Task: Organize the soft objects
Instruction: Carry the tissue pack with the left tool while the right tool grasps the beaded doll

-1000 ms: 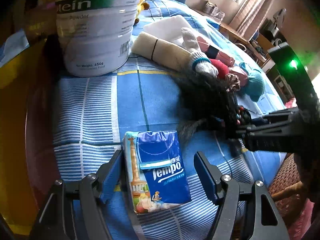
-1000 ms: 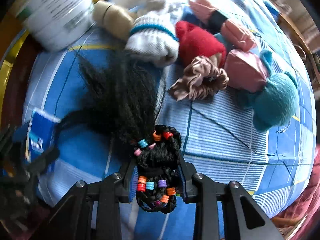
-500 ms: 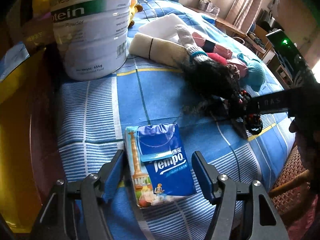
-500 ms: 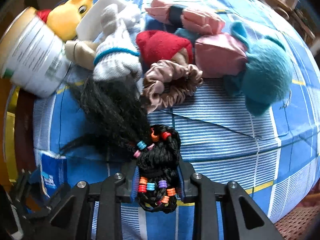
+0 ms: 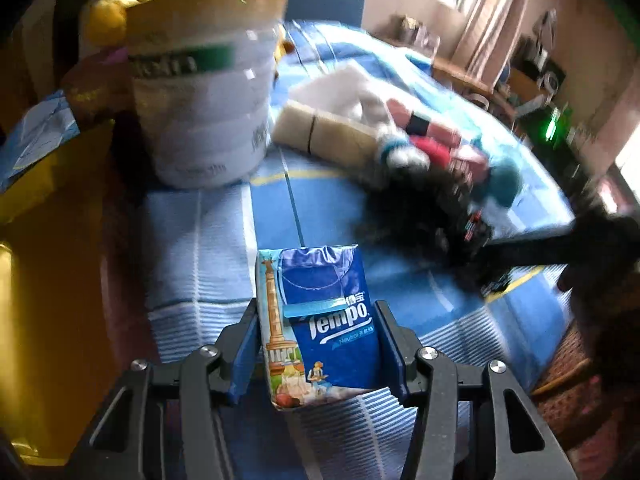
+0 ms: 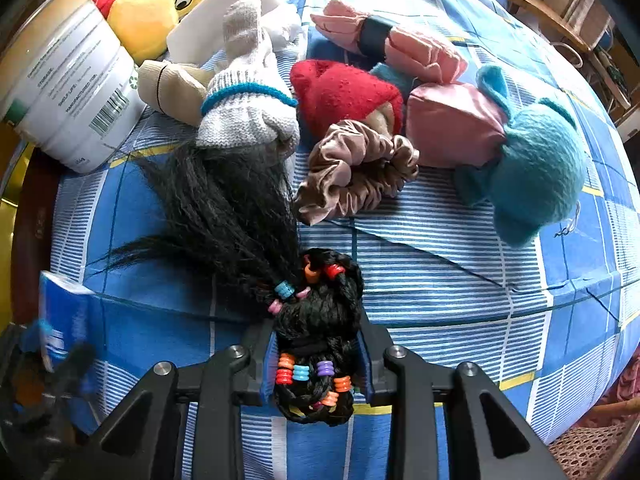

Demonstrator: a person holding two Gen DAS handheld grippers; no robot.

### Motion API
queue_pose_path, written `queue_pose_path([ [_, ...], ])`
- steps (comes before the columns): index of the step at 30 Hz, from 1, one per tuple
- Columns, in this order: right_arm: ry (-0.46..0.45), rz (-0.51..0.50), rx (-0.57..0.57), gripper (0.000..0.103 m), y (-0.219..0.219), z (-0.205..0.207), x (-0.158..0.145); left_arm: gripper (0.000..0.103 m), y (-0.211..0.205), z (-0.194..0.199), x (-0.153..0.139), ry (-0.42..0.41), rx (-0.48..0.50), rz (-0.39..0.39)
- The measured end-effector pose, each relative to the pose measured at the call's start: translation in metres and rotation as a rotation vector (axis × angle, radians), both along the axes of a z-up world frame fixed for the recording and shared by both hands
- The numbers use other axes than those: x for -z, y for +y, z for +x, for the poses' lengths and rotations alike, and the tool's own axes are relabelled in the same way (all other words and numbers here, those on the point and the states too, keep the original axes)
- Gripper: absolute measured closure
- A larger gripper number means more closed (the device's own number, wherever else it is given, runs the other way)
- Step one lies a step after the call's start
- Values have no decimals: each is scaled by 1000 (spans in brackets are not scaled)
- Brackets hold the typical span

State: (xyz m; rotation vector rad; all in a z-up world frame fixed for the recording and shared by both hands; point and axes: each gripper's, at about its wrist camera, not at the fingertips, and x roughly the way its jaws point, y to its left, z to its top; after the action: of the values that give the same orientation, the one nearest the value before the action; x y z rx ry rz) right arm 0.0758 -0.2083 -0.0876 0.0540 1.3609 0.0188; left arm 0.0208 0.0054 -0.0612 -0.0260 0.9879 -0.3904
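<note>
My left gripper (image 5: 318, 322) is shut on a blue Tempo tissue pack (image 5: 320, 320), its pads against both sides, over the blue checked cloth (image 5: 200, 248). My right gripper (image 6: 316, 344) is shut on a black hairpiece with coloured beads (image 6: 316, 332); its loose hair trails toward a white knit sock (image 6: 248, 108). Beyond lie a brown scrunchie (image 6: 356, 168), a red felt piece (image 6: 344, 92), pink fabric pieces (image 6: 452, 124), a teal plush (image 6: 536, 172) and a yellow plush toy (image 6: 152, 8). The tissue pack also shows at the right wrist view's left edge (image 6: 64, 320).
A large white powder tin (image 5: 200, 108) stands at the back left of the cloth, also in the right wrist view (image 6: 68, 92). A white flat pad (image 6: 224, 12) and a beige roll (image 6: 168, 88) lie beside it. The bed edge drops off at the right, with furniture beyond.
My left gripper has closed onto the tissue pack. My right gripper, still holding the hairpiece, has drawn back toward the near edge, dragging the hair along.
</note>
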Motion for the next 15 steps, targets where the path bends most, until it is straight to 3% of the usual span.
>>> queue_pose_path([
  [8, -12, -5, -5, 71, 16, -1, 15, 49, 79, 7, -45, -45, -177, -94],
  [12, -16, -12, -10, 71, 16, -2, 13, 48, 133, 36, -40, 8, -325, -80],
  [15, -17, -18, -14, 71, 17, -3, 15, 48, 157, 59, -27, 49, -381, -61],
])
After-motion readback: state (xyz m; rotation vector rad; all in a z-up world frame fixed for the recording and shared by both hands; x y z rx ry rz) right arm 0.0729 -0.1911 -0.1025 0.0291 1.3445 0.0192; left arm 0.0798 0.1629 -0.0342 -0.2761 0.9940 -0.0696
